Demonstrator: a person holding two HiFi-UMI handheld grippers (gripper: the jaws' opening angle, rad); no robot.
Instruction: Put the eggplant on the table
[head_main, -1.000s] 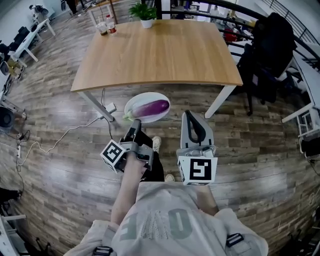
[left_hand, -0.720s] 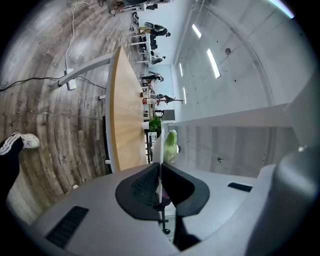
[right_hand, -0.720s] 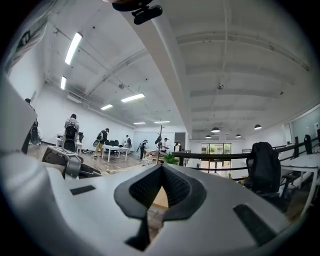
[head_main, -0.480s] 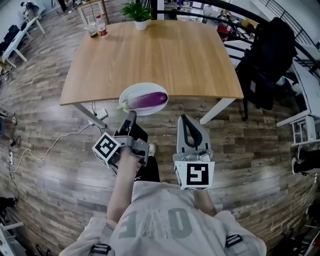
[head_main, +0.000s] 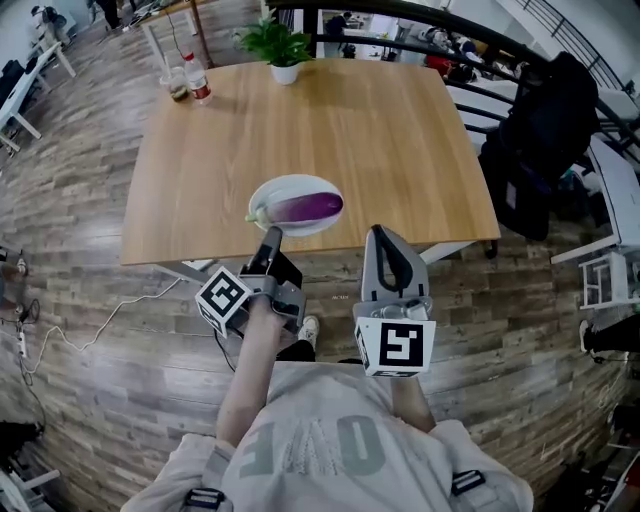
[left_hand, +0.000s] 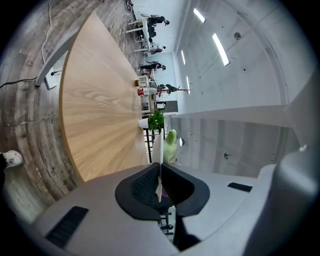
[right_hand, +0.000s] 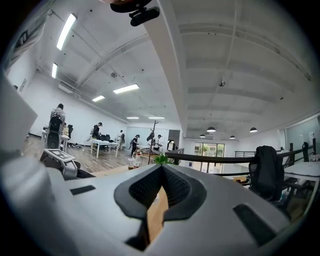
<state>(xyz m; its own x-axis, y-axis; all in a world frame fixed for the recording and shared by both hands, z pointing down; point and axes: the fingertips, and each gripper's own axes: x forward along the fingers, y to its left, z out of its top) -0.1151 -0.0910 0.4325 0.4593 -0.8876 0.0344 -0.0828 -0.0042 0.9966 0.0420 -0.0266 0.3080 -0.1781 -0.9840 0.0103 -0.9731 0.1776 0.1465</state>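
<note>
My left claw (head_main: 272, 238): clenched on the near rim of the white plate (head_main: 268, 192), frame centre. Eggplant (head_main: 306, 207) lies on the plate, over the table (head_main: 400, 130) by its near edge; resting or not, I cannot tell. My right claw (head_main: 386, 236): closed, empty, lower right of the plate. Potted plant (head_main: 281, 47), bottle (head_main: 198, 78) and cup (head_main: 177, 86) stand at the far edge, upper left, well apart. Dark chair (head_main: 545, 130) at right.

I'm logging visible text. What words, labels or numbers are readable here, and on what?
"OVE": large letters on the shirt, creased; more may be hidden.
Bottle label: too small to read.
Cubes: marker patterns, no words.
</note>
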